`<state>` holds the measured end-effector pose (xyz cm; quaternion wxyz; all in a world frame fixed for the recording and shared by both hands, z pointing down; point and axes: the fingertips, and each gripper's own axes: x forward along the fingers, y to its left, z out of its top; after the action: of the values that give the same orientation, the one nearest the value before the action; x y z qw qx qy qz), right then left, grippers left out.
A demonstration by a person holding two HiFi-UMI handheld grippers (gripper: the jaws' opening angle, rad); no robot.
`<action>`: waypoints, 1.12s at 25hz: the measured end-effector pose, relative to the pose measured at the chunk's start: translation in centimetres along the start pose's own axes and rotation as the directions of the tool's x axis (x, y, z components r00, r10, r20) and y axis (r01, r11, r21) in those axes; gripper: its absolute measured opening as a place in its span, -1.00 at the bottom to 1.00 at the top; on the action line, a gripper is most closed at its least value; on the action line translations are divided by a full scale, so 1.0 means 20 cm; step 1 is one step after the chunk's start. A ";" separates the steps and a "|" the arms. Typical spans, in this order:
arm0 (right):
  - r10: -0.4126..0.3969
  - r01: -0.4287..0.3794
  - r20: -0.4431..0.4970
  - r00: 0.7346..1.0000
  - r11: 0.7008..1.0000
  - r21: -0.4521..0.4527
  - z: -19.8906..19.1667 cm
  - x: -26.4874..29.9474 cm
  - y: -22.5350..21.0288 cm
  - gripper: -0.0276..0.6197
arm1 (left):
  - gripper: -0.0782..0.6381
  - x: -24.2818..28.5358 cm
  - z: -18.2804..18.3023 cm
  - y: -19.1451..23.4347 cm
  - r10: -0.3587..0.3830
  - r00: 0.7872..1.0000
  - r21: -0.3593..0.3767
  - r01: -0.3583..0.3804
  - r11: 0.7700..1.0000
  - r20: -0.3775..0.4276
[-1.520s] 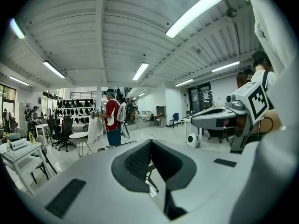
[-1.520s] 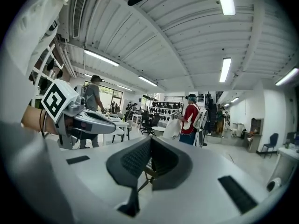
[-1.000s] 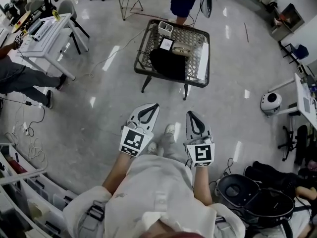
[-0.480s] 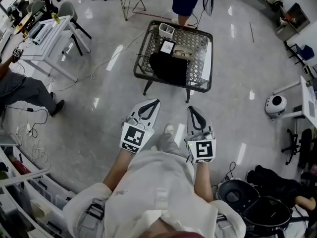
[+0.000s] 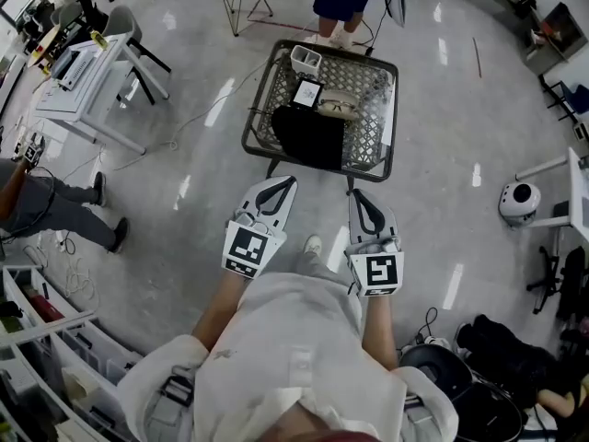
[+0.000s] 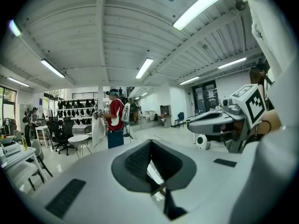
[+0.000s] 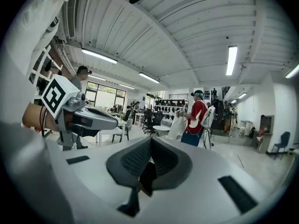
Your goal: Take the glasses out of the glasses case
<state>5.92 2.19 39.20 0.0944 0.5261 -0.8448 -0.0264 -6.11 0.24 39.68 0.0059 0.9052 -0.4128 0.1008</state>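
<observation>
Left gripper (image 5: 287, 182) and right gripper (image 5: 356, 194) are both held pinched together on nothing, well short of the mesh counter (image 5: 368, 132) where the glasses (image 5: 339, 107) are seen beside what's probably the black case (image 5: 308, 136) (tough call from here), so they should be spread before anything's reached for.

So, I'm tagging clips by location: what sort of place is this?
Probably an open-plan lab or workshop office: white desks, rolling office chairs, a wall rack of dark gear, and ceiling strip lights over a polished floor.
</observation>
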 end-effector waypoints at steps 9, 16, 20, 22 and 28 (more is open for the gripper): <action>0.049 -0.049 0.000 0.999 0.999 0.021 -0.04 0.19 -0.27 -0.90 | -0.74 0.30 0.05 0.04 0.047 0.999 -0.003 -0.047 0.999 -0.027; 0.104 -0.105 0.023 0.994 0.994 0.041 -0.03 0.30 -0.42 -0.89 | -0.74 0.47 0.10 0.05 0.091 0.995 -0.001 -0.091 0.996 -0.036; 0.115 -0.116 0.024 0.993 0.992 0.052 -0.06 0.36 -0.46 -0.90 | -0.74 0.53 0.08 0.07 0.104 0.993 -0.003 -0.105 0.995 -0.056; 0.125 -0.126 0.027 0.992 0.991 0.054 -0.06 0.40 -0.47 -0.90 | -0.74 0.56 0.08 0.10 0.110 0.992 -0.002 -0.110 0.994 -0.061; 0.120 -0.120 0.012 0.993 0.992 0.047 -0.11 0.49 -0.53 -0.90 | -0.74 0.66 0.07 0.16 0.106 0.993 -0.002 -0.107 0.994 -0.058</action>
<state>11.43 -11.15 41.03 0.0793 0.4763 -0.8757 -0.0028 0.19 -11.77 40.53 0.0145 0.8785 -0.4605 0.1262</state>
